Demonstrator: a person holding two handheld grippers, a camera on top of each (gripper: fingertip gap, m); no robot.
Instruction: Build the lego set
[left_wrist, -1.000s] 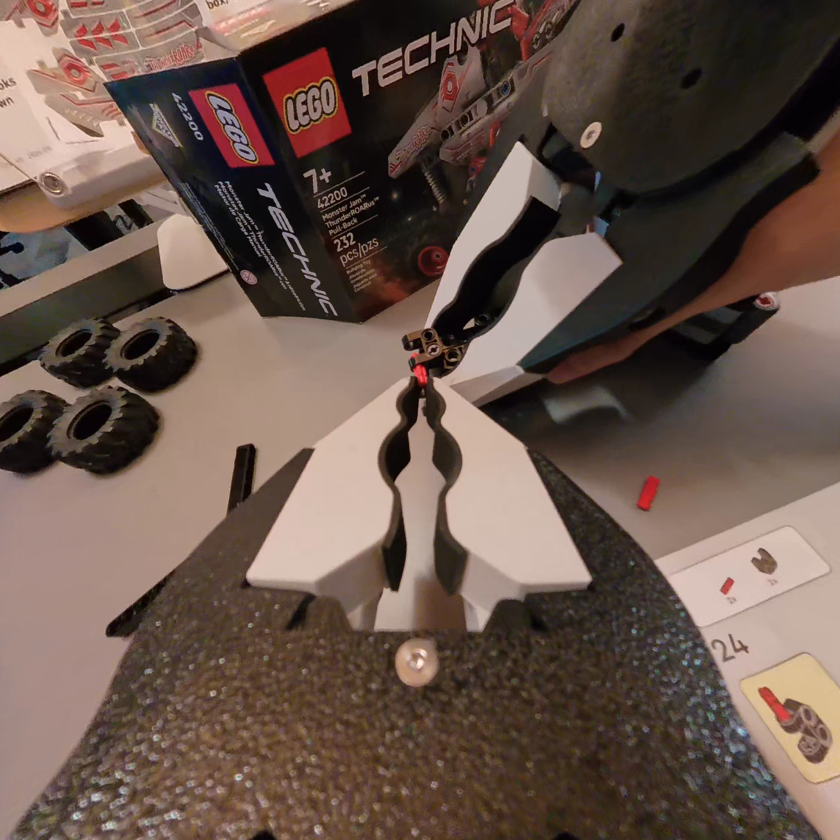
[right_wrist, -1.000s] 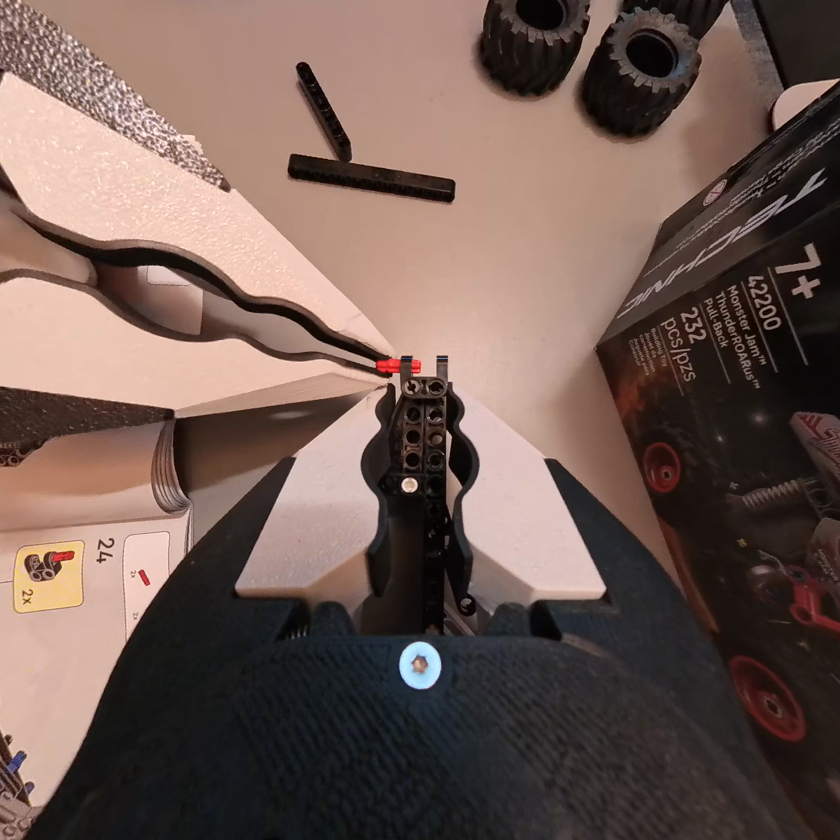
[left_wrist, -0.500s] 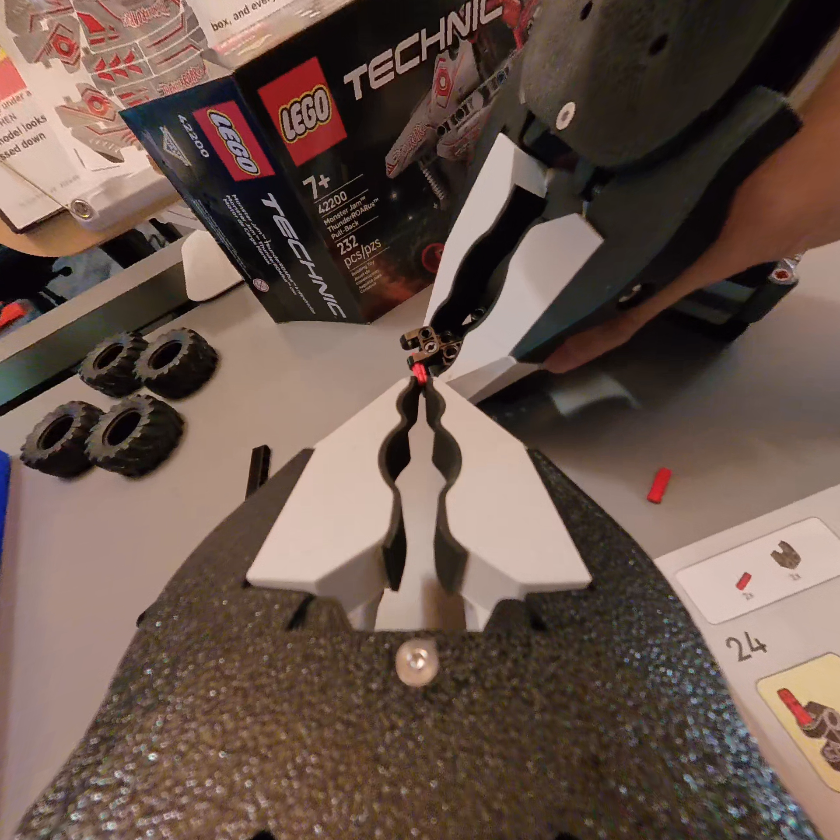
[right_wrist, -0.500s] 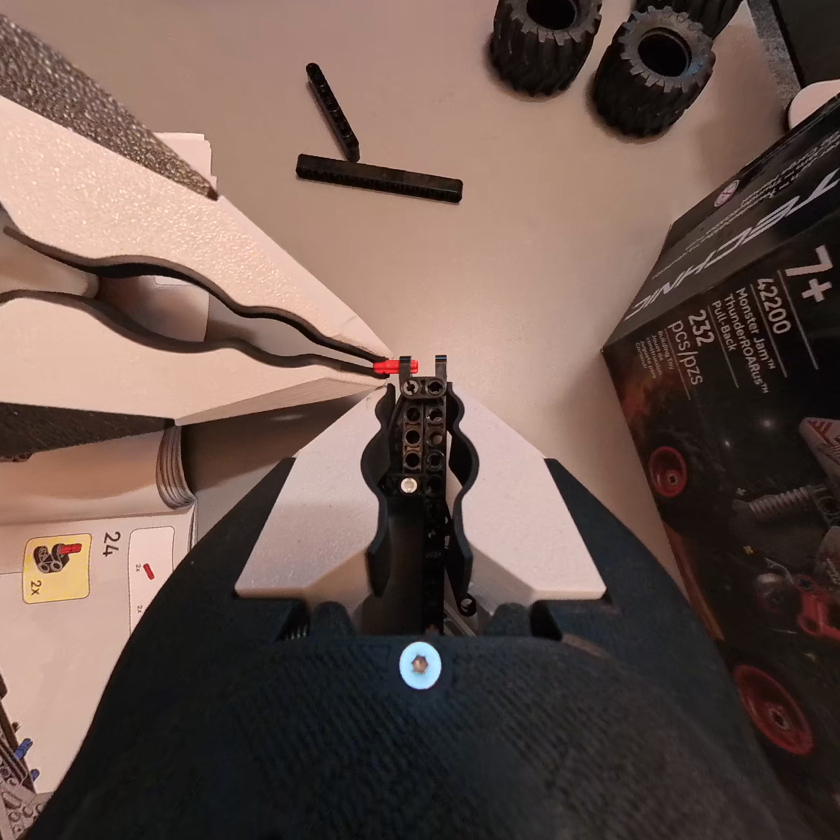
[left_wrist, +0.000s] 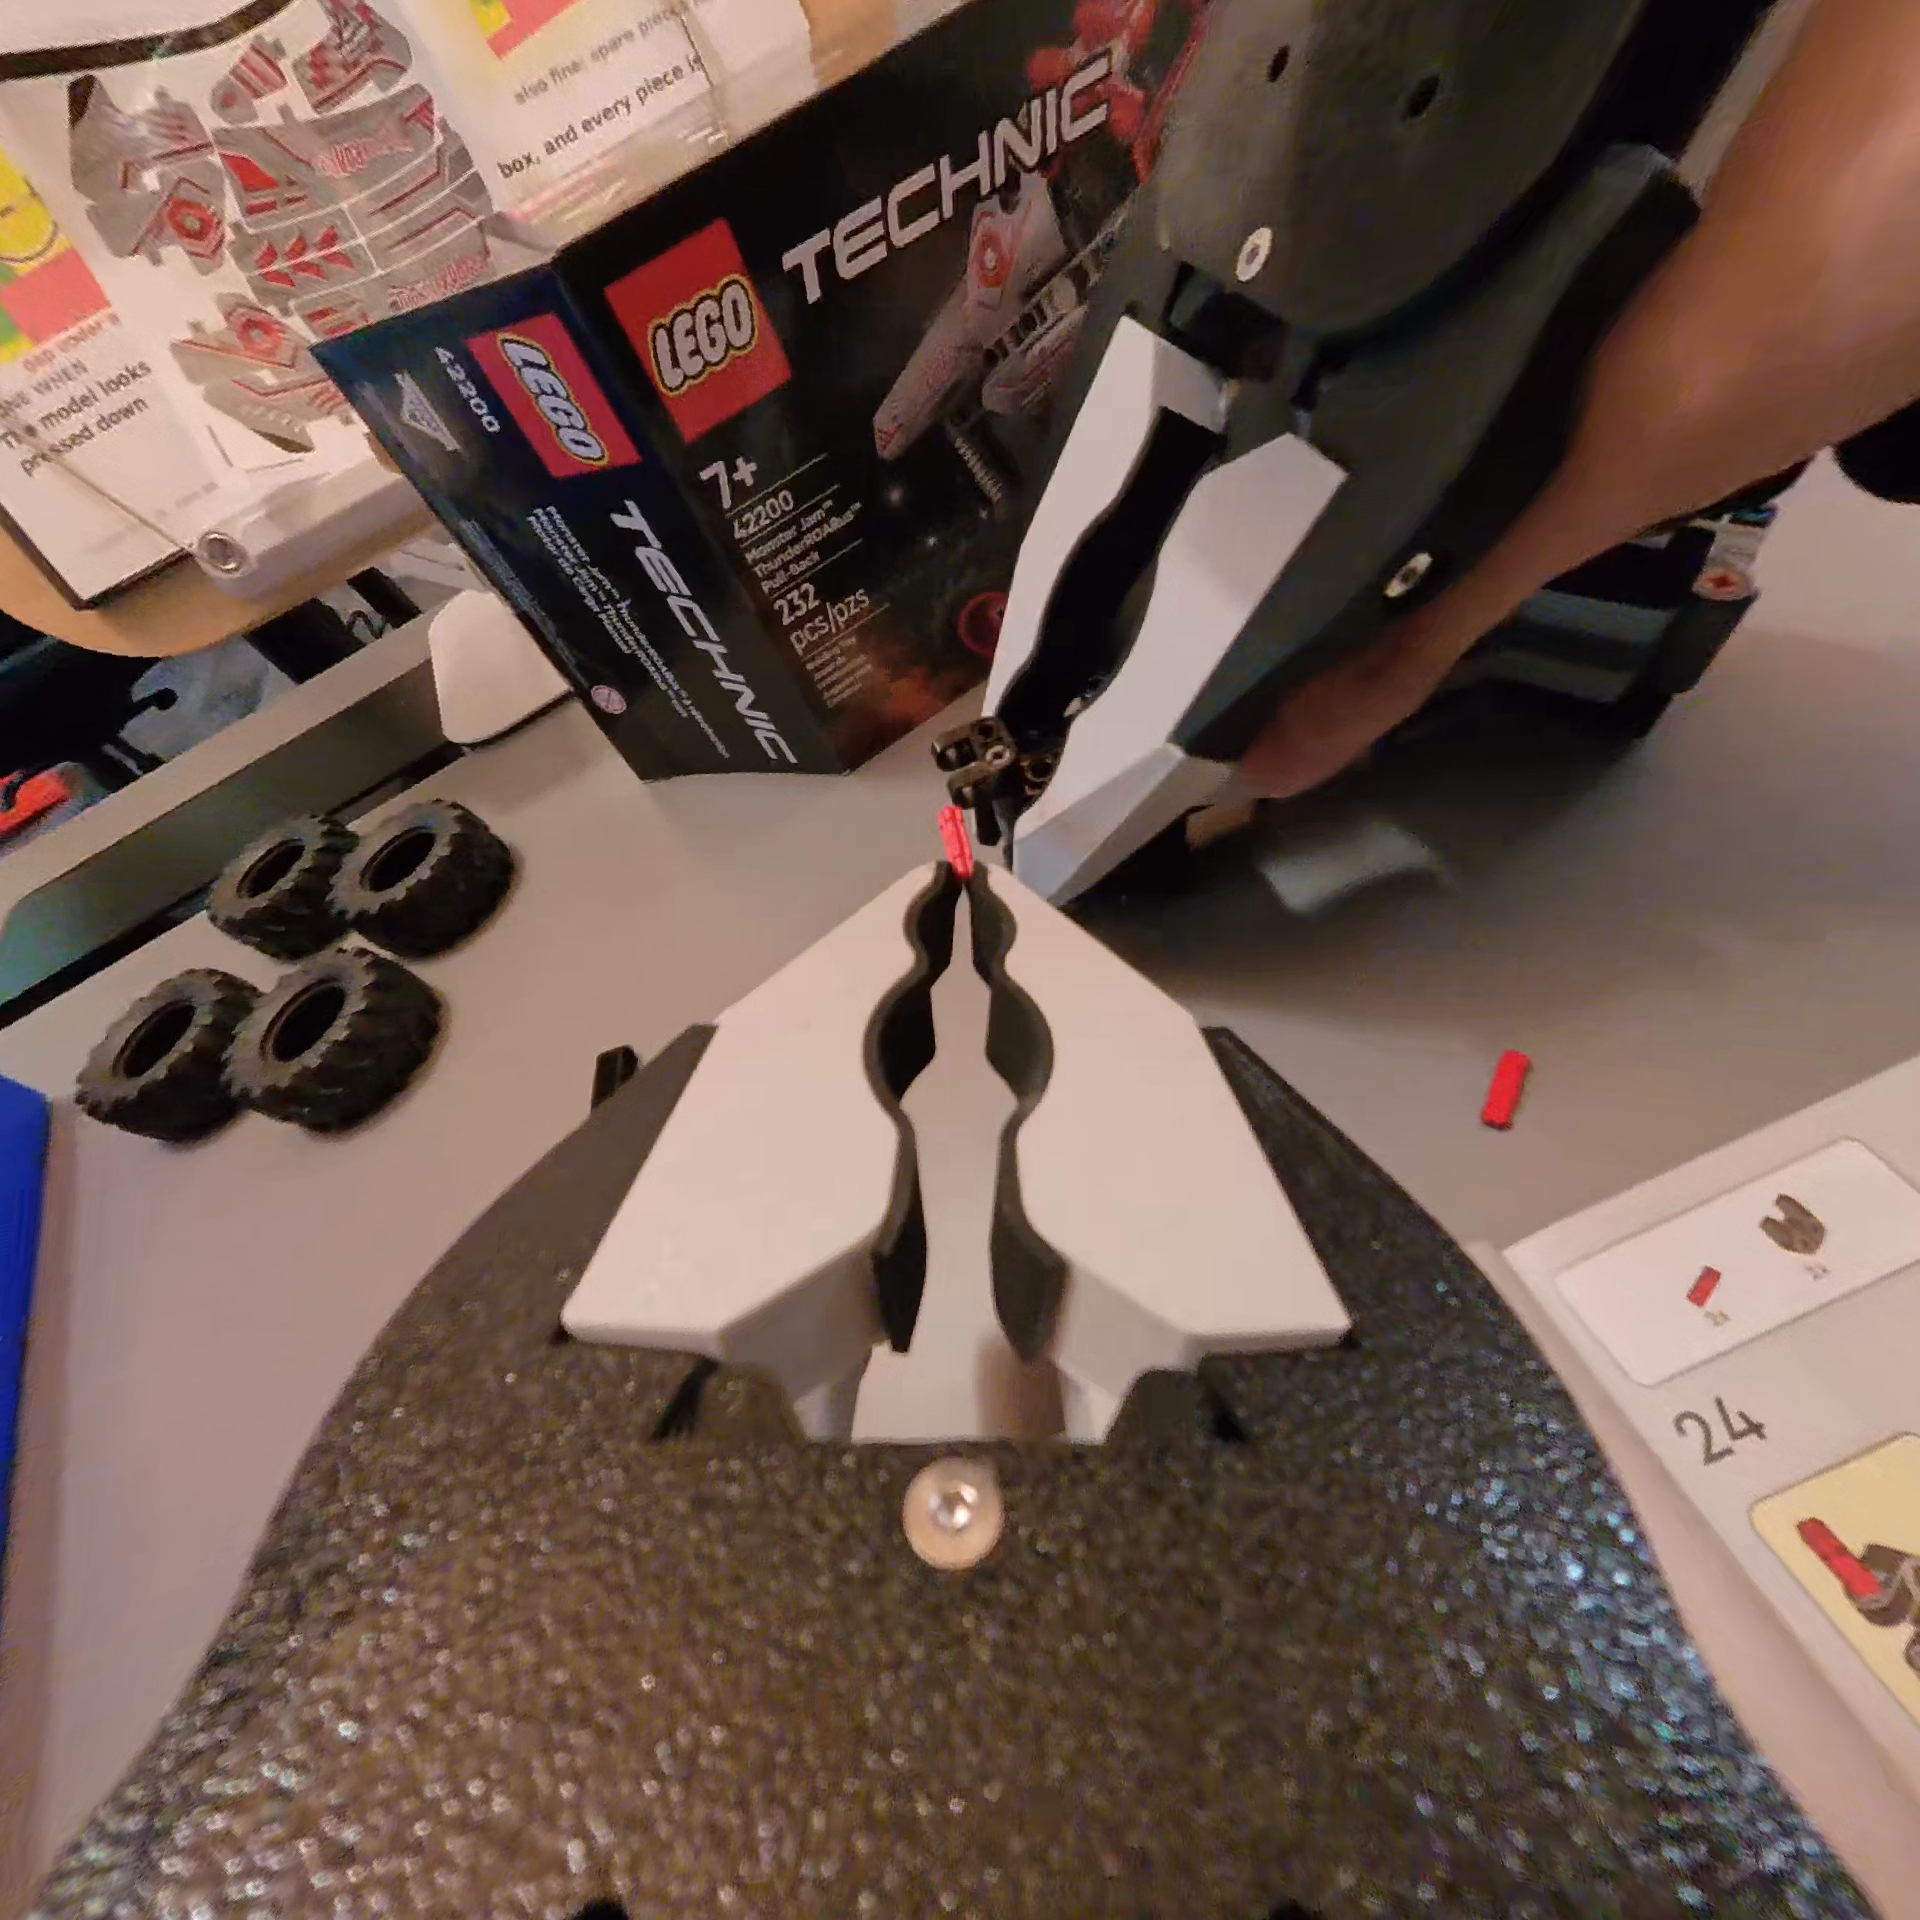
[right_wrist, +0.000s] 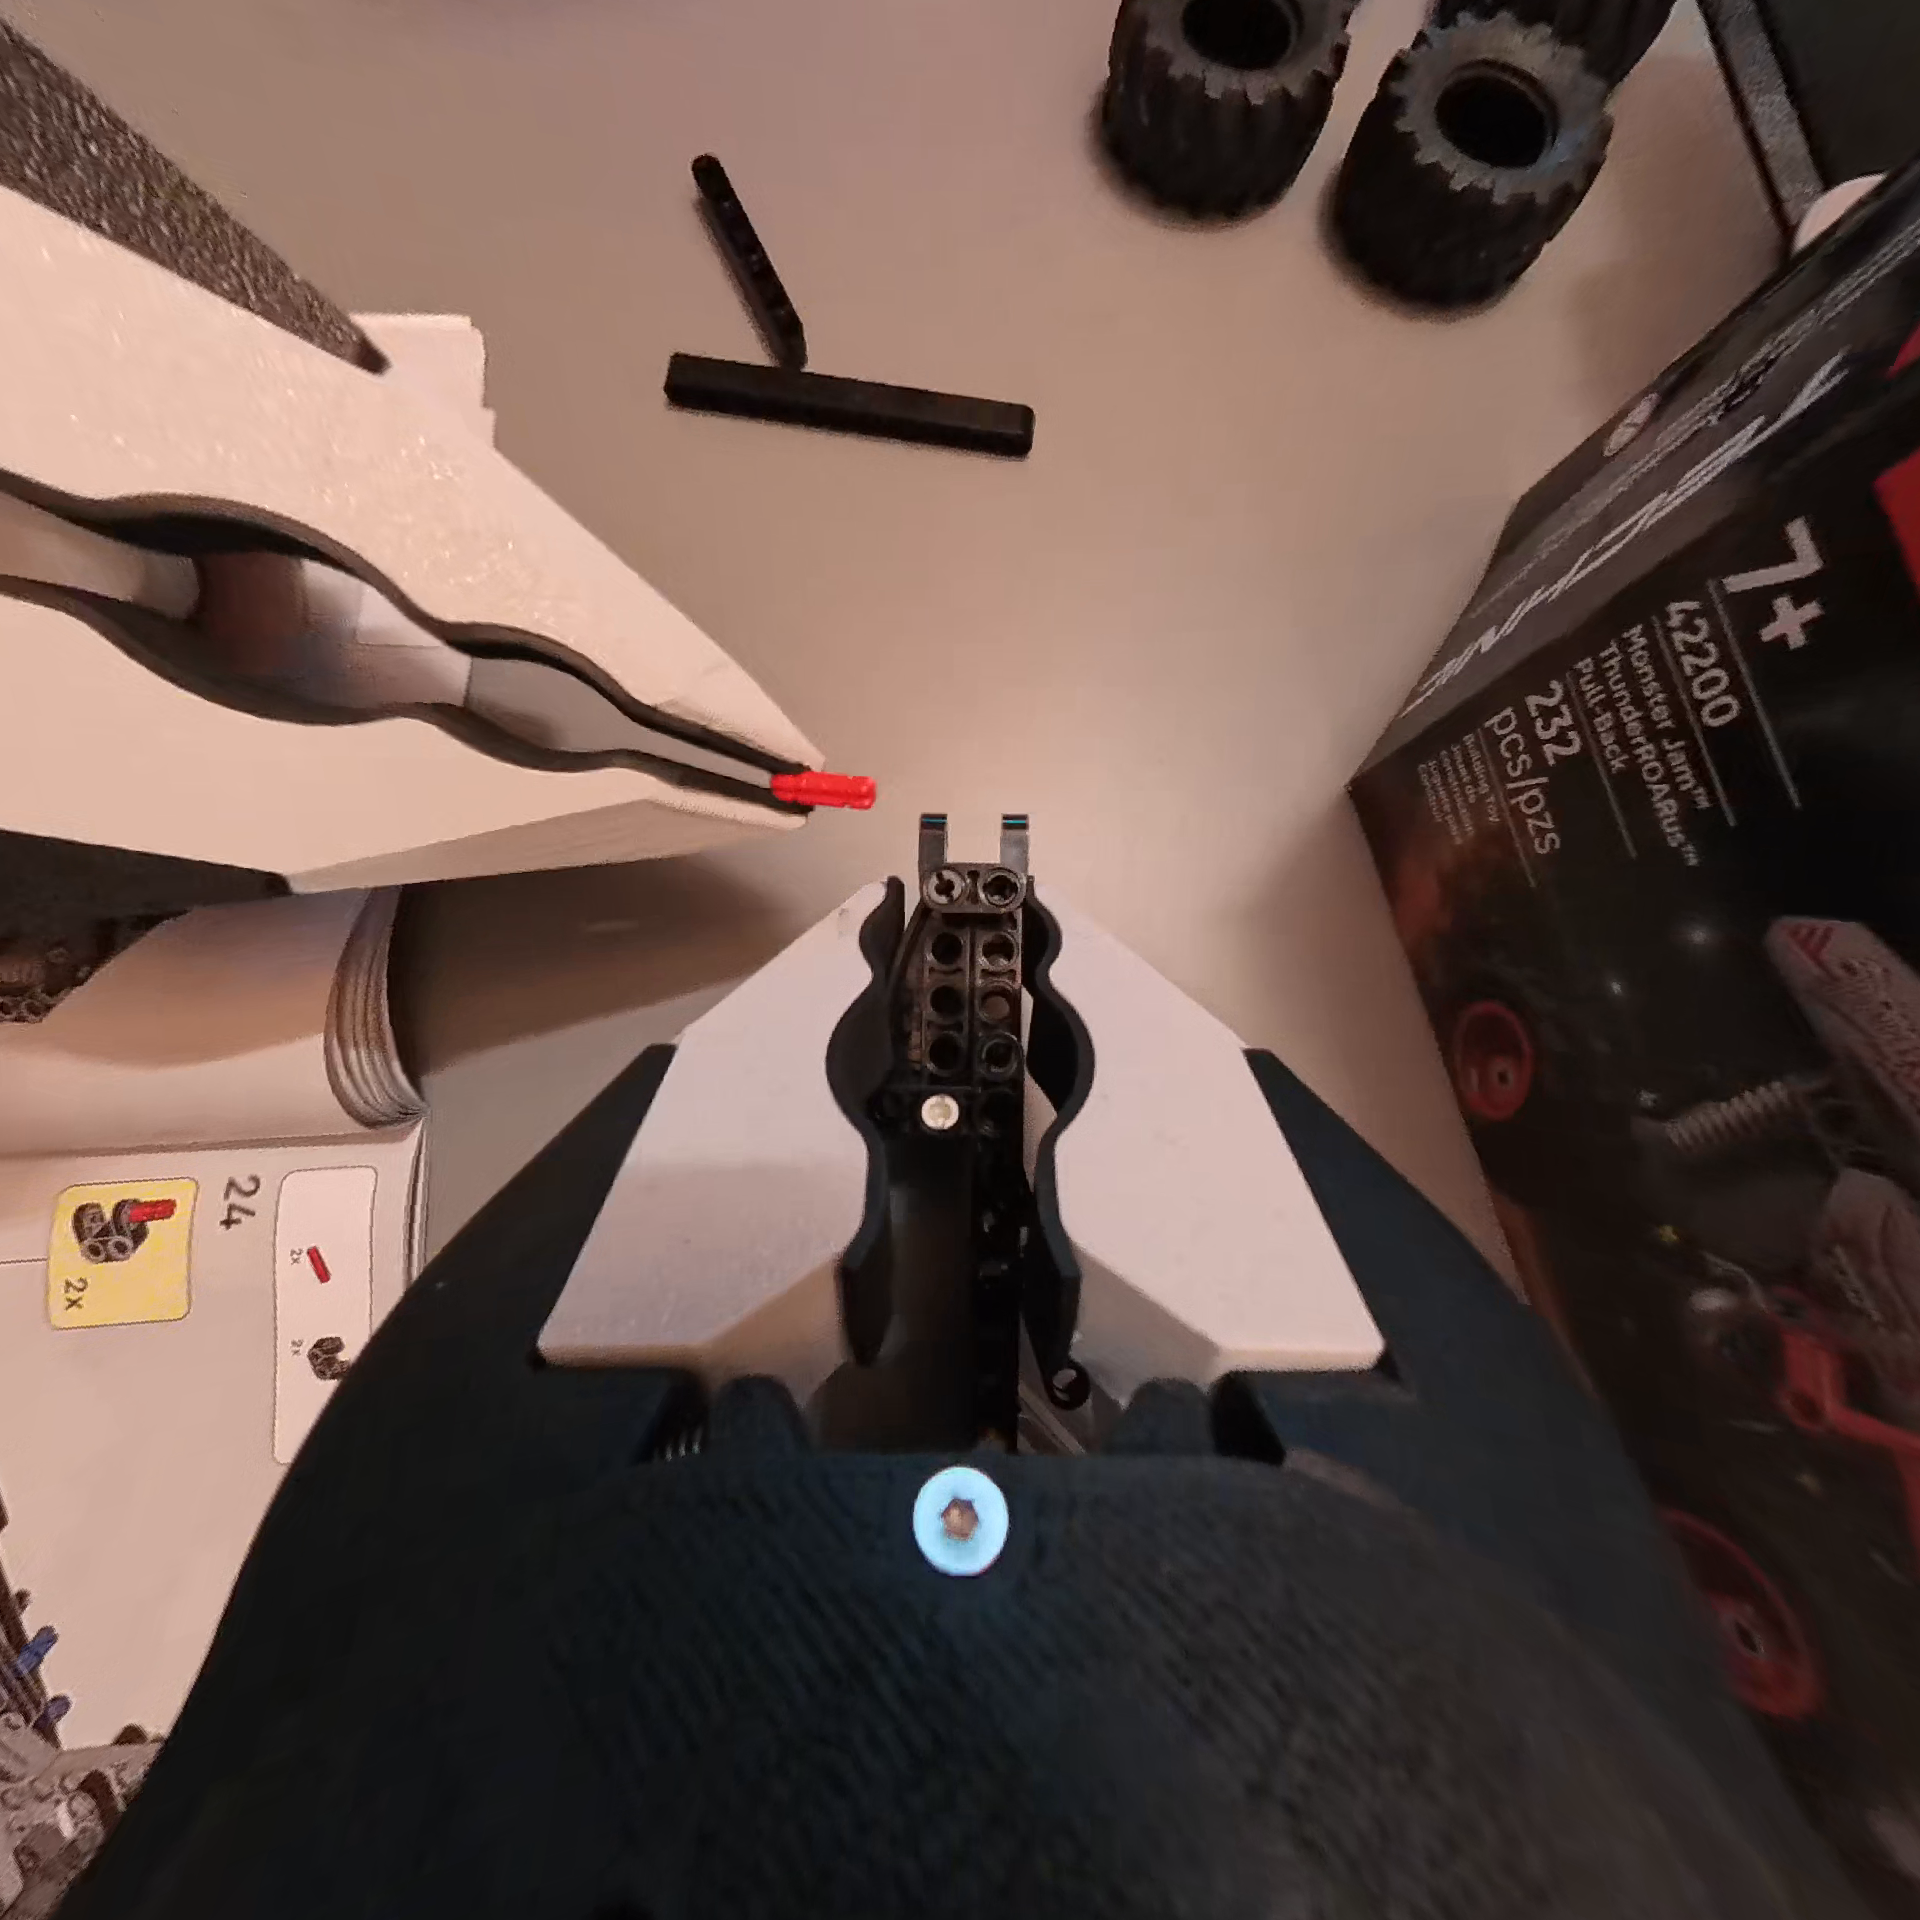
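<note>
My left gripper (left_wrist: 961, 878) is shut on a small red pin (left_wrist: 954, 837) that sticks out past its tips; the pin also shows in the right wrist view (right_wrist: 826, 790). My right gripper (right_wrist: 971, 894) is shut on a black Technic assembly (right_wrist: 971, 997) with rows of holes, its end piece poking past the tips. In the left wrist view that assembly (left_wrist: 982, 764) hangs just beyond the red pin, a small gap apart. The right gripper (left_wrist: 1023, 790) comes in from the upper right, held by a hand (left_wrist: 1351, 717).
The set's dark box (left_wrist: 748, 520) stands behind. Several black tyres (left_wrist: 301, 977) lie at the left. A second red pin (left_wrist: 1505, 1088) lies on the table. The open instruction booklet (left_wrist: 1766, 1309) is at the right. Two black beams (right_wrist: 847, 400) lie ahead in the right wrist view. The grippers are tip to tip, or close to it.
The red pin and the black assembly have drawn apart: the pin was touching the assembly's end, now a small gap separates them. Both grippers stay shut.
</note>
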